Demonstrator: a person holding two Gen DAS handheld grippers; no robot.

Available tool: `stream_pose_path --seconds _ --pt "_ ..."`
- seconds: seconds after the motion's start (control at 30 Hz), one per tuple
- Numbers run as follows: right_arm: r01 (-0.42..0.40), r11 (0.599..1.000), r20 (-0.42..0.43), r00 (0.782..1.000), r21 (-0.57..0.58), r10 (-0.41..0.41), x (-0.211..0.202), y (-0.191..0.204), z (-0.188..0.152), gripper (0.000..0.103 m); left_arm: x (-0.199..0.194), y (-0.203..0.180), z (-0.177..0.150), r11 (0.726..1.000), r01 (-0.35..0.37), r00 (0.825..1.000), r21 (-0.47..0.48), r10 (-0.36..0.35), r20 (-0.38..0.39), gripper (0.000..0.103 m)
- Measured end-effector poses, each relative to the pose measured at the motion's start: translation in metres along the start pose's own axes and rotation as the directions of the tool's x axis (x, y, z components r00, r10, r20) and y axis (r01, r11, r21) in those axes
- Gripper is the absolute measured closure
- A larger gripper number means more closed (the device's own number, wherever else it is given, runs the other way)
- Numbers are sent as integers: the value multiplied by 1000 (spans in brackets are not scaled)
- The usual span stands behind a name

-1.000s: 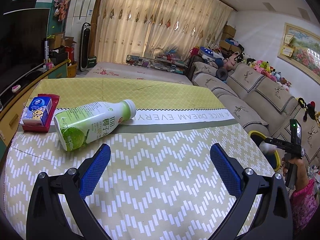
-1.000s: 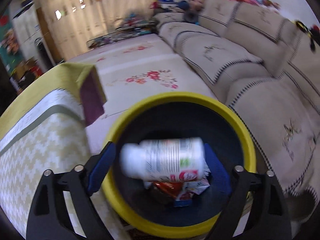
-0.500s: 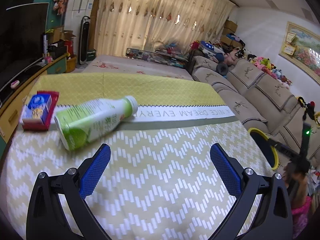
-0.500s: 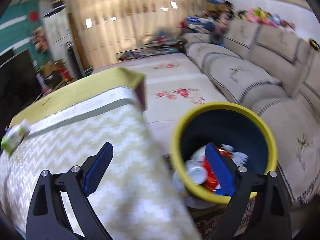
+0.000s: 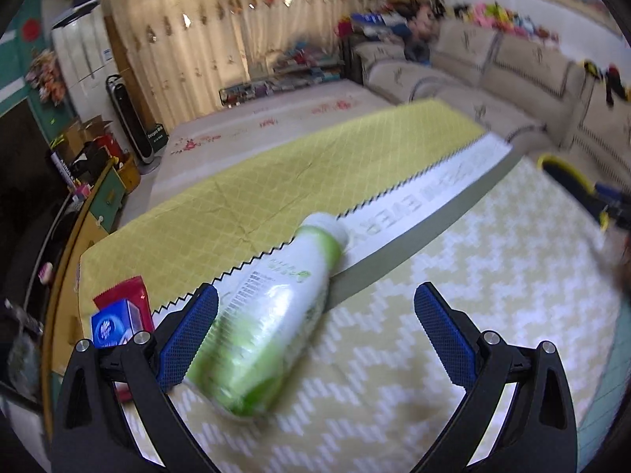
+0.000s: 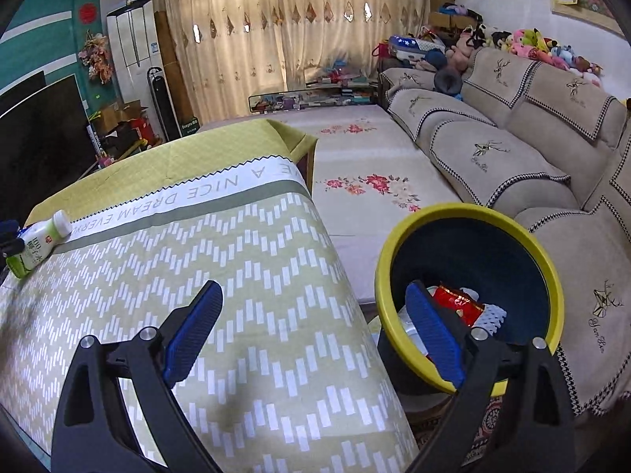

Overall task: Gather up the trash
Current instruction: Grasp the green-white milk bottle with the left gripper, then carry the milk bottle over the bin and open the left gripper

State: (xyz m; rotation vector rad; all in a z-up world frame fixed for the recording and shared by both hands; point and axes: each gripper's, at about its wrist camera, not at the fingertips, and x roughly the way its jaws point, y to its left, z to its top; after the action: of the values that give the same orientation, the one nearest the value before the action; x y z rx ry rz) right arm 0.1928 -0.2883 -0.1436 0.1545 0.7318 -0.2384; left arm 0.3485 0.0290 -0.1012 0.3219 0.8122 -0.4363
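Observation:
A green and white drink bottle [image 5: 272, 315] lies on its side on the yellow-green patterned tablecloth [image 5: 453, 315], cap pointing away. My left gripper [image 5: 315, 335] is open, and the bottle's lower body lies between the fingers, against the left pad [image 5: 189, 335]. The bottle also shows far left in the right wrist view [image 6: 37, 246]. My right gripper [image 6: 311, 331] is open and empty over the table's right edge. A yellow-rimmed dark bin [image 6: 469, 276] stands on the floor beside the table, holding a red wrapper [image 6: 457, 303] and other trash.
A blue tissue pack [image 5: 112, 325] on a red packet [image 5: 126, 297] lies at the table's left edge. A beige sofa [image 6: 512, 146] runs along the right. A floral rug [image 6: 366, 185] lies beyond the table. A TV [image 6: 39, 130] stands at left.
My left gripper has moved forward and left, so the bottle now lies between its open fingers. My right gripper has released a bottle into the bin and swung left, back over the table.

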Motion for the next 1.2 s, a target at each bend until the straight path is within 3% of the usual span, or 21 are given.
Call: stream_pose_path --seconds 0.33,0.4,0.53,0.6,0.73,0.97,1.1,1.2 --pt "5 1000 -49 999 1 -5 10 2 4 14 42 29 1 998 57 993 29 -53 -105 9" --pt "4 1000 -58 998 1 -4 12 2 4 14 48 30 2 996 76 989 35 -71 -129 17" --pt "0 1000 -72 997 -1 0 15 2 3 14 56 29 3 995 88 984 53 -78 -161 25" --pt "-5 1000 -75 997 -2 4 16 2 4 14 60 29 2 993 101 980 55 -89 -178 37" --pt "-13 1000 -78 997 6 13 16 0 3 14 61 25 2 992 124 977 23 -118 -178 51" --pt "-16 999 -34 999 35 18 7 -6 2 14 56 13 1 996 83 983 -7 -83 -164 51" --pt "-5 999 32 999 36 3 -9 -11 0 14 44 -12 8 996 85 986 -1 -84 -146 51" --pt "-3 1000 36 999 25 2 -19 -16 -4 14 38 -37 18 995 98 986 29 -93 -137 51"
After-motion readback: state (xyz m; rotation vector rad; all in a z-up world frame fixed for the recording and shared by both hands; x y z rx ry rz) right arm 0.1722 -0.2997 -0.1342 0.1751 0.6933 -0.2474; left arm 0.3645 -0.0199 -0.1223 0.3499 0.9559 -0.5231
